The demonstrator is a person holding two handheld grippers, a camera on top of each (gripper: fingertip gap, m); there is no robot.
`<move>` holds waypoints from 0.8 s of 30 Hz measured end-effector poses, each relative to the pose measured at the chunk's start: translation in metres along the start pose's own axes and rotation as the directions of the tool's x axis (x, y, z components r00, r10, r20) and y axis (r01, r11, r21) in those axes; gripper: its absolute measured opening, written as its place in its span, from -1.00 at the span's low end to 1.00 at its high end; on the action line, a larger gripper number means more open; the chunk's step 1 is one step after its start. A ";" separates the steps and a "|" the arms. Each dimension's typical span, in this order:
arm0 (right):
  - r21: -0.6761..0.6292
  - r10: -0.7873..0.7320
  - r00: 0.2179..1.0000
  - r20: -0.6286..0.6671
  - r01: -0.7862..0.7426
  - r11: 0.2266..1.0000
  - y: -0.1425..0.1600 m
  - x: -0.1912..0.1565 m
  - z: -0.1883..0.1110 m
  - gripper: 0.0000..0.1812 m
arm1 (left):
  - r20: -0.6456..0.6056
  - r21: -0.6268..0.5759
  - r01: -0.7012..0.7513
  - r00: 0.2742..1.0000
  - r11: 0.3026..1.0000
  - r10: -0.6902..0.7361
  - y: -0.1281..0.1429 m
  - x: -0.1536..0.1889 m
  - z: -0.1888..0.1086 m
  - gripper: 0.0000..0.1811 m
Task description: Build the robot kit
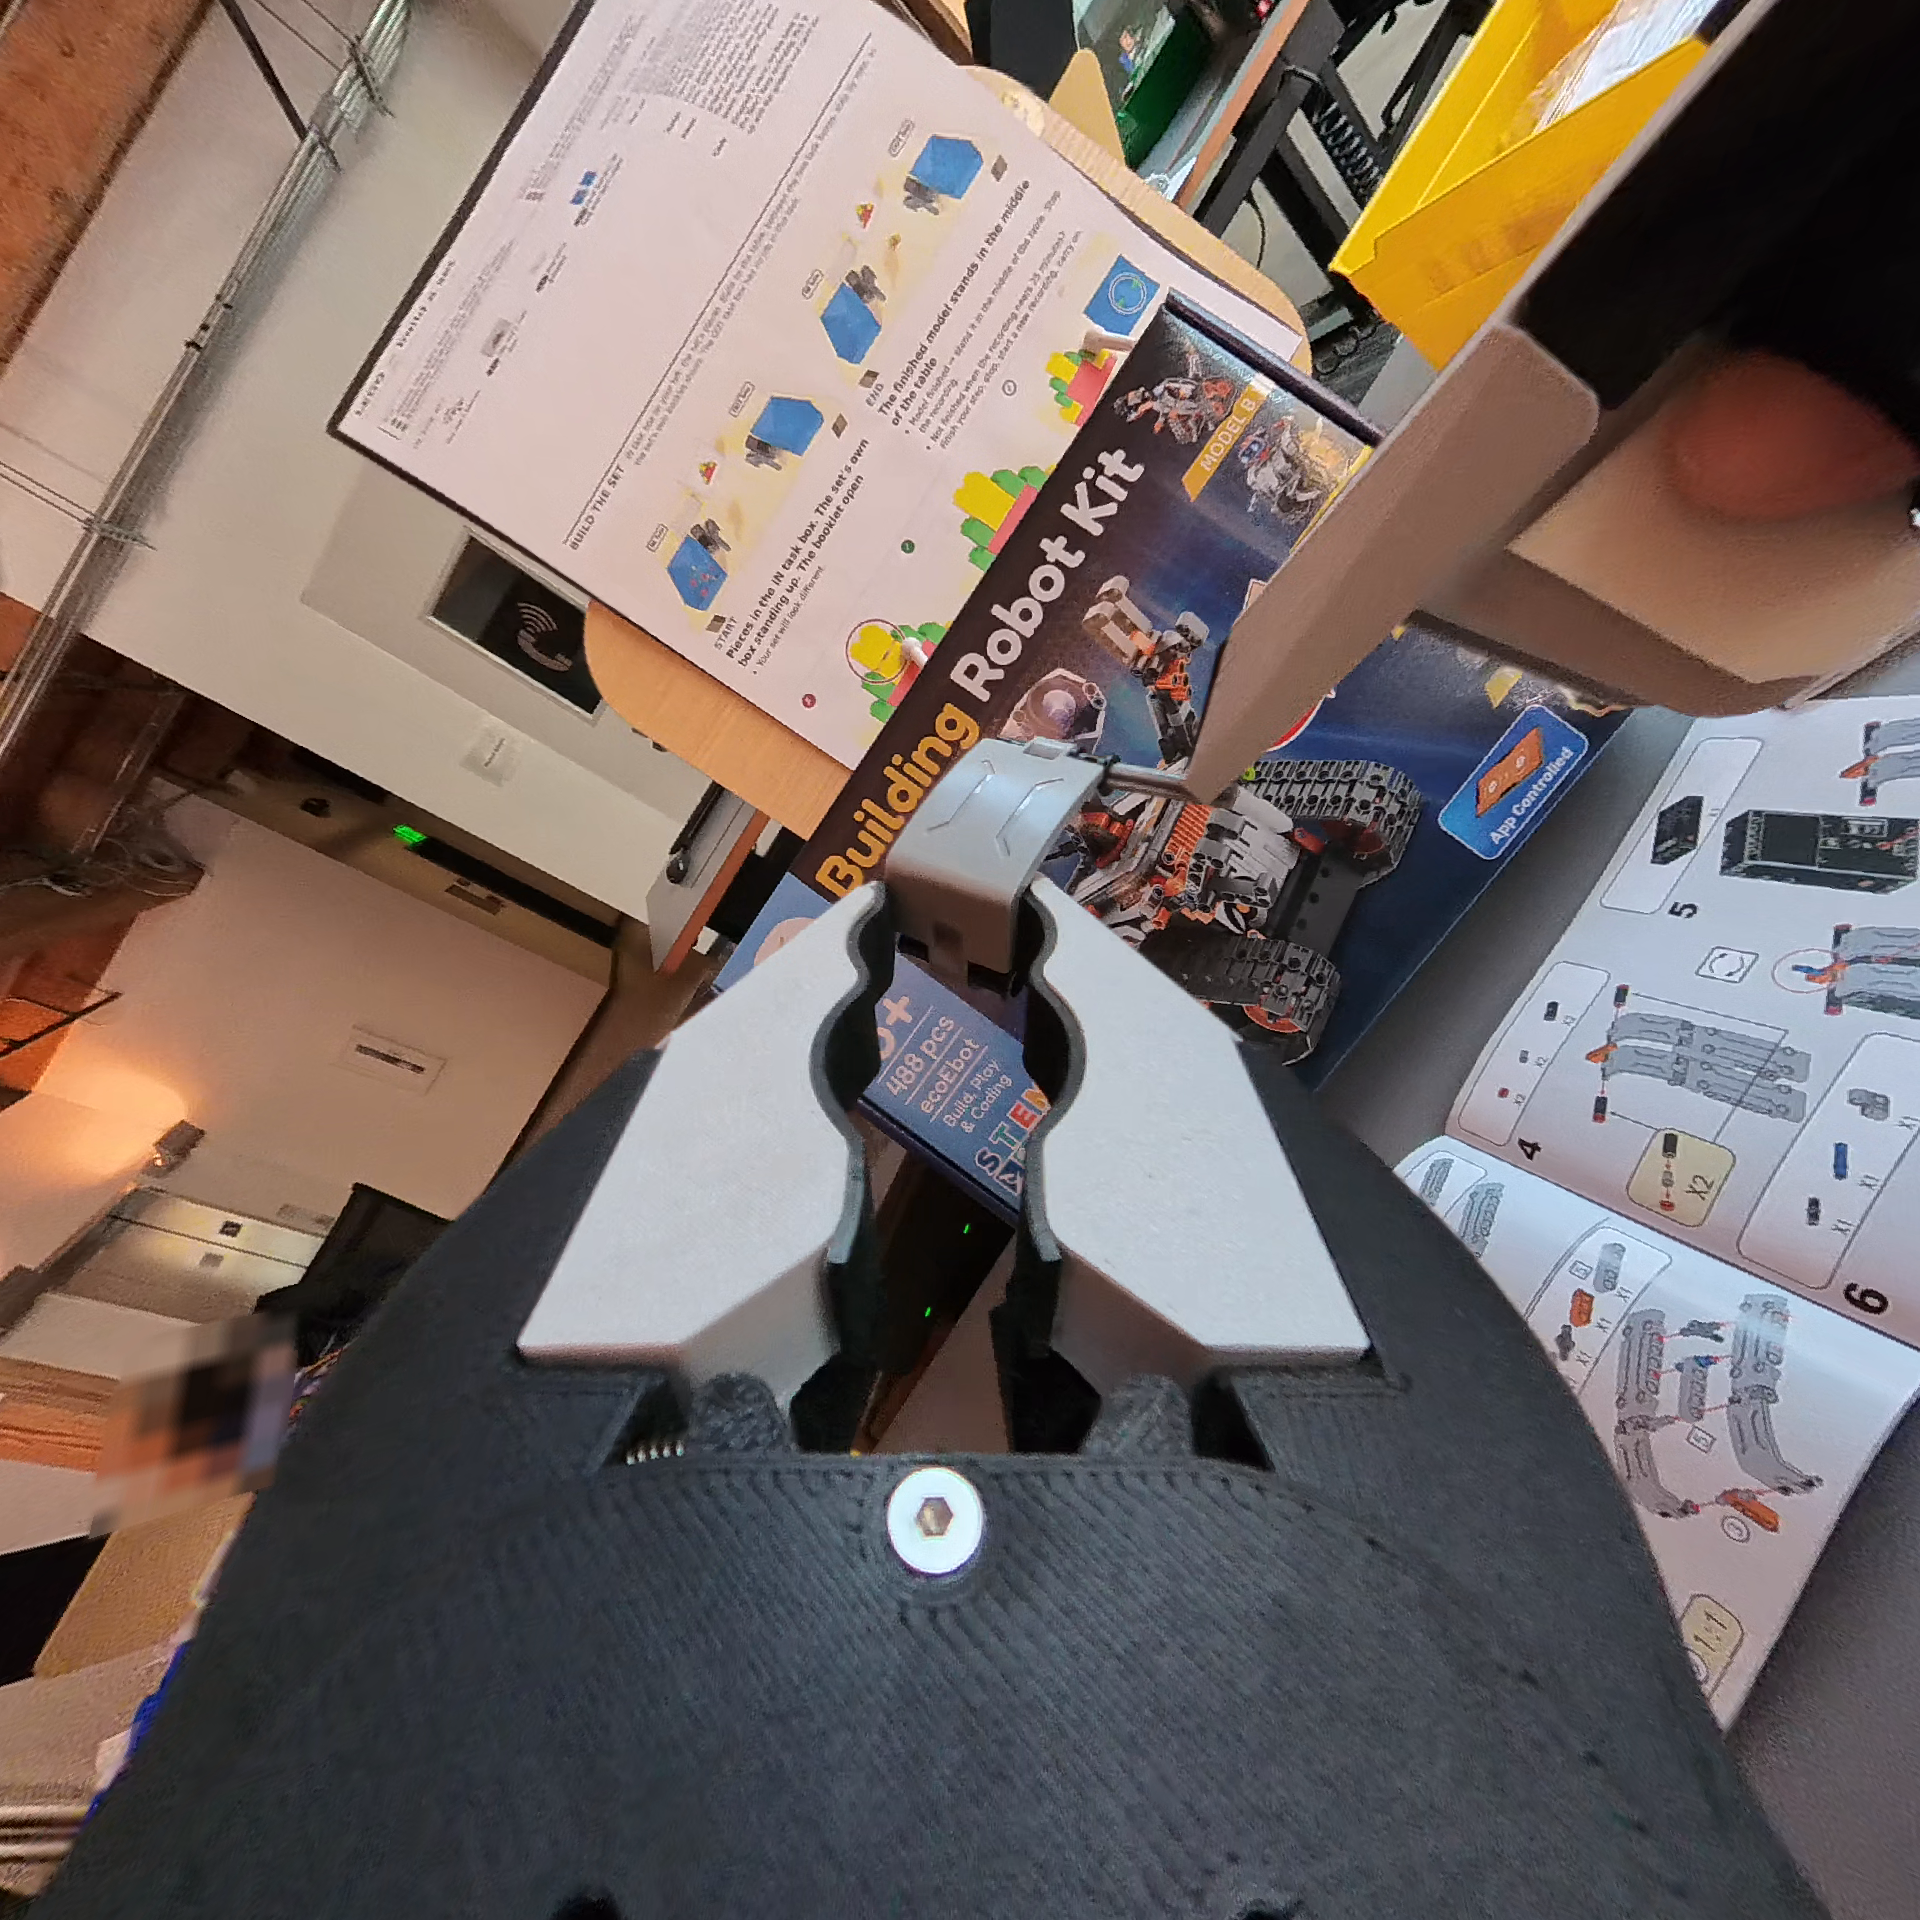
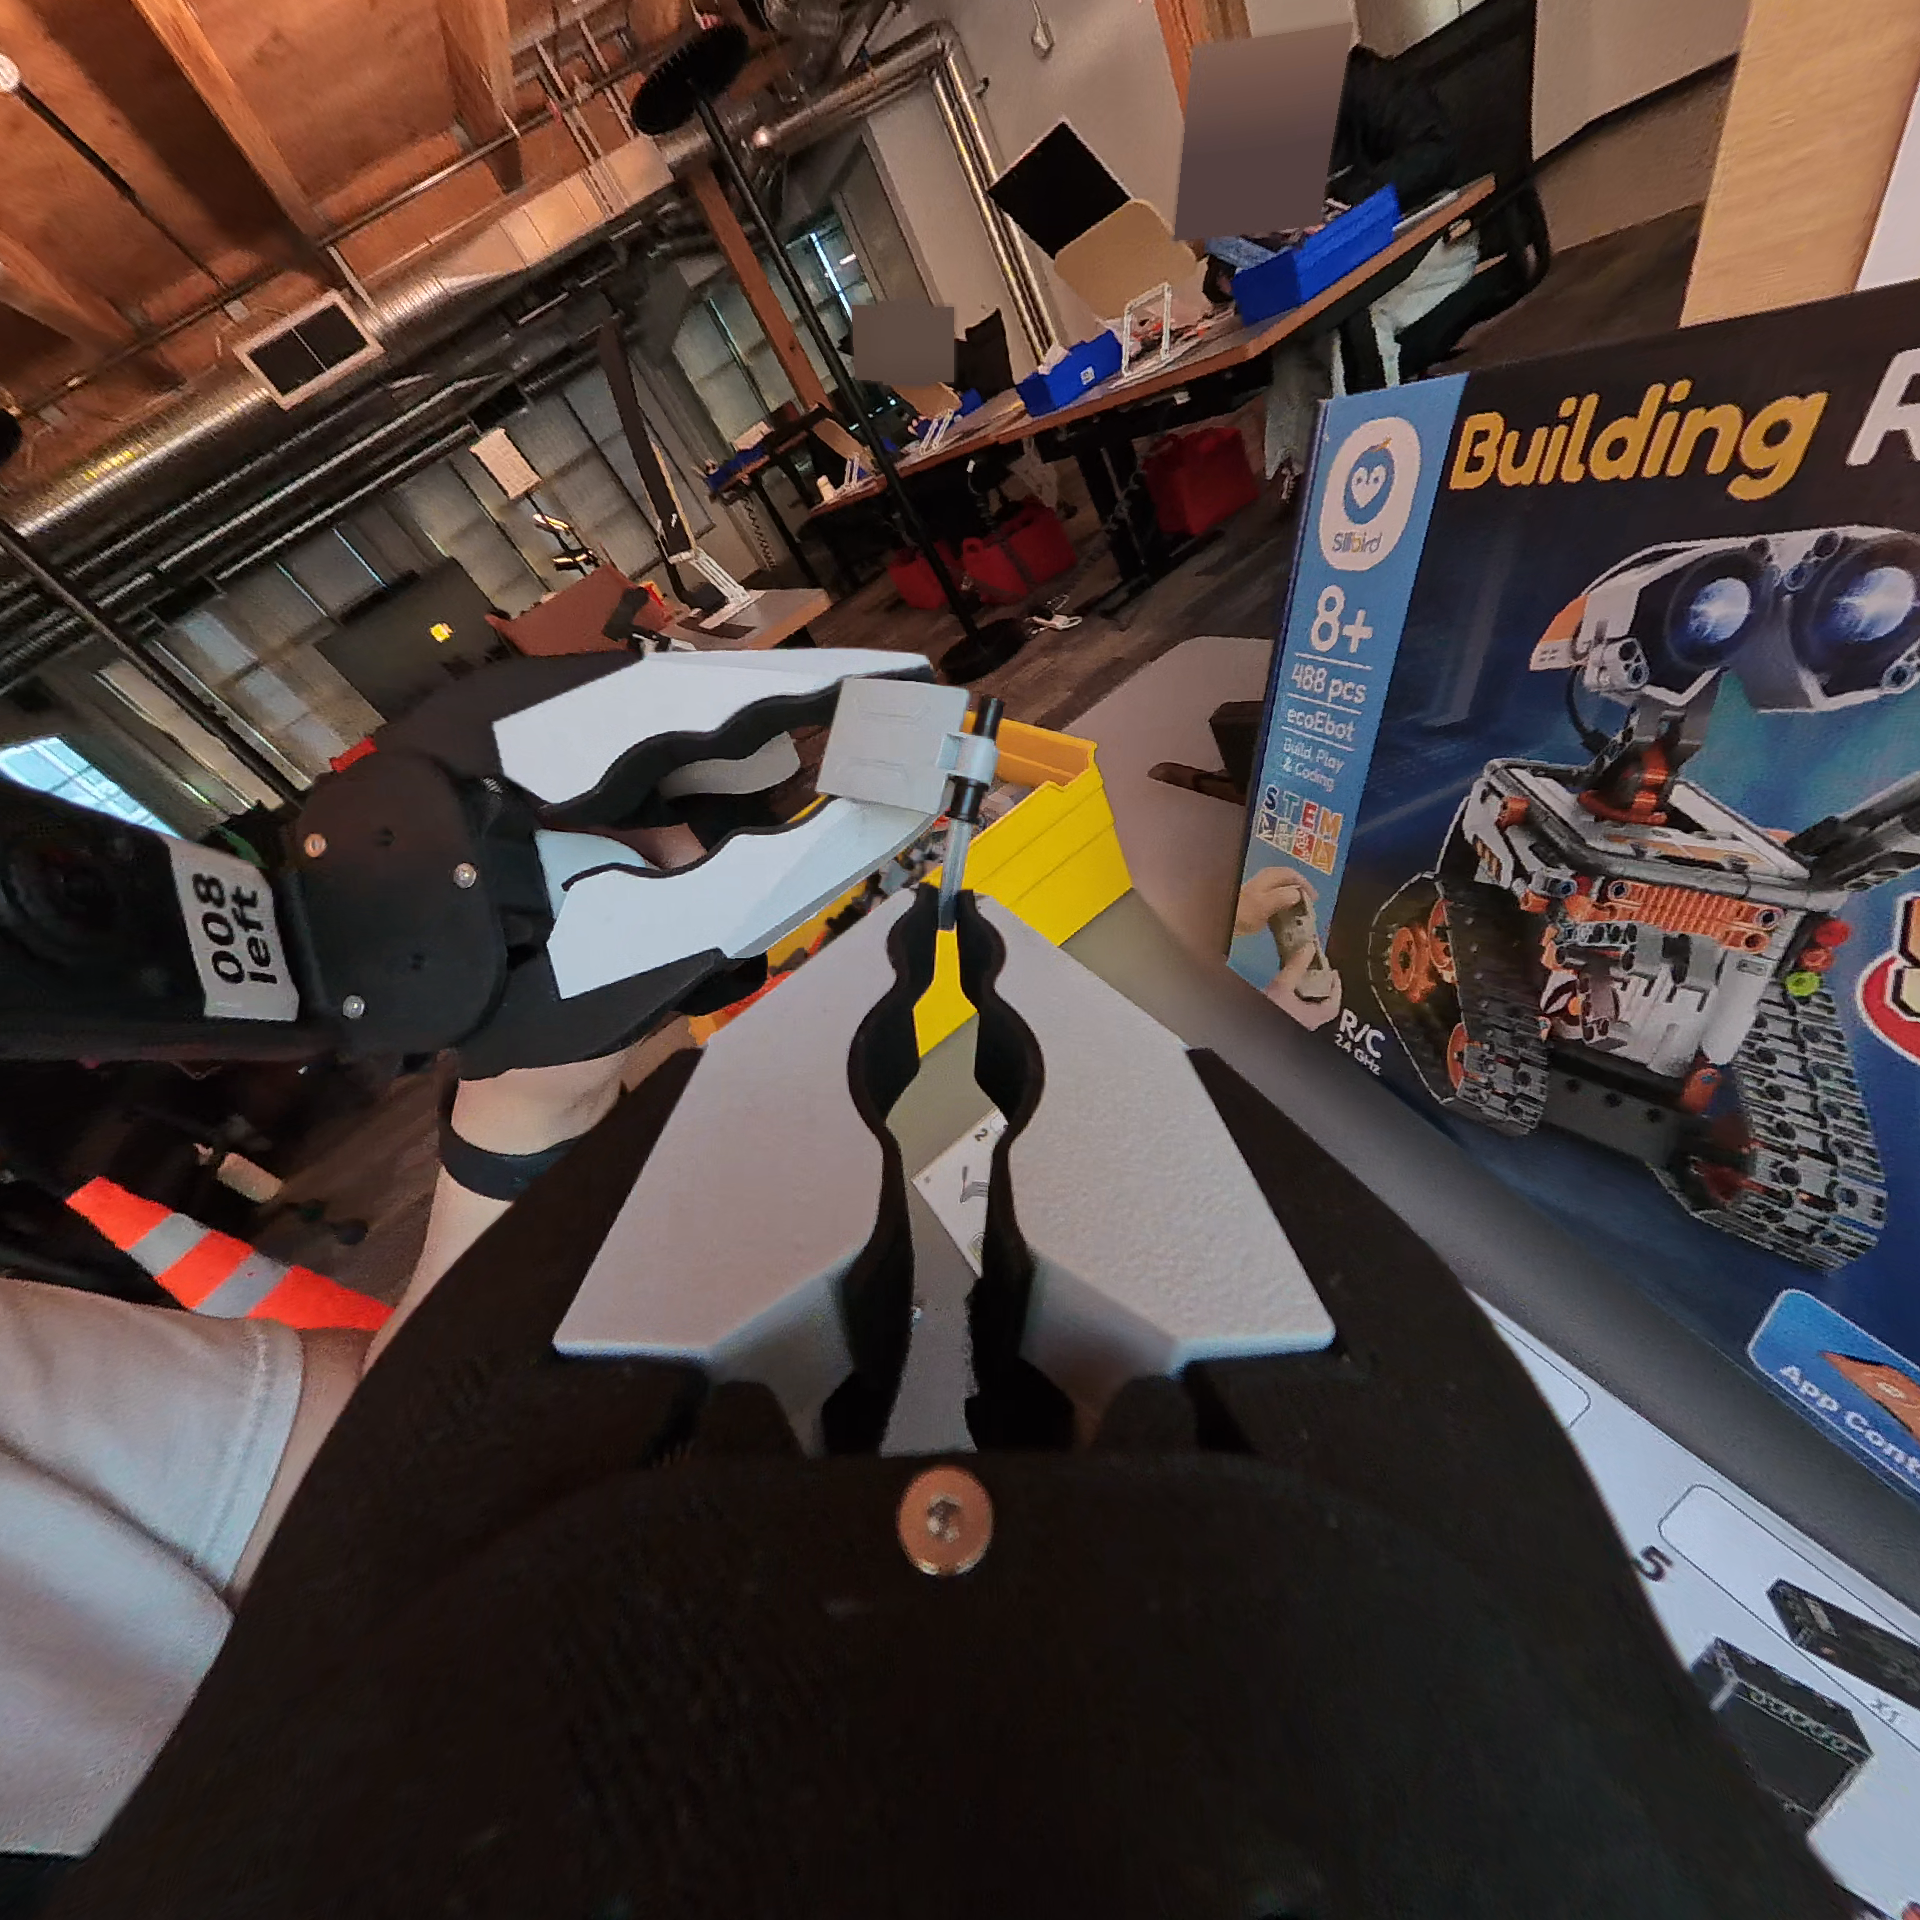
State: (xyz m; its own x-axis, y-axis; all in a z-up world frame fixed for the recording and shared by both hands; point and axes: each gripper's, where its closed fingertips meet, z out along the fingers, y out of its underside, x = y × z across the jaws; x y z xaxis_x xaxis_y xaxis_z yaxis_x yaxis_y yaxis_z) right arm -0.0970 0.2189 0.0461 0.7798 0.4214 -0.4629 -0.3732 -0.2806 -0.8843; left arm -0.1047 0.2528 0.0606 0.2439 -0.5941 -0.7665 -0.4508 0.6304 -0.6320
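Left gripper [image 1: 956,914] pinches a grey panel piece [image 1: 987,821], rigid and light. Right gripper [image 2: 948,914] nips a thin axle [image 2: 961,821] by its tip; small, slippery, likely to twist.

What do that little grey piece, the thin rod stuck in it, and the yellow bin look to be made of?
Grey panel piece: moulded plastic, matte, with crisp edges and pressed lines.
Thin rod: probably plastic too; its pale section looks translucent, its ends black.
Yellow bin: glossy rigid plastic, judging by the even colour and the sheen on its rim.
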 end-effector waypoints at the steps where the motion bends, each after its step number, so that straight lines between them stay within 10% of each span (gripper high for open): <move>1: 0.004 0.007 1.000 0.002 -0.007 1.000 -0.001 0.000 0.000 -0.99 | -0.001 0.001 0.002 1.000 1.000 -0.002 0.000 0.000 0.000 -0.76; 24: 0.098 -0.135 0.982 -0.129 0.148 0.984 -0.013 0.003 -0.004 -0.98 | -0.040 -0.009 0.185 0.982 0.983 -0.185 -0.002 0.003 0.005 -0.76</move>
State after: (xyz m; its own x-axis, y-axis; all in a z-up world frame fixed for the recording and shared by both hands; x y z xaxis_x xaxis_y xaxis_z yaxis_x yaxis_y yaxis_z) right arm -0.0879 0.2204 0.0560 0.8814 0.3402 -0.3276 -0.3012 -0.1293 -0.9447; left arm -0.0992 0.2523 0.0592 0.2887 -0.7197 -0.6314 -0.4055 0.5055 -0.7616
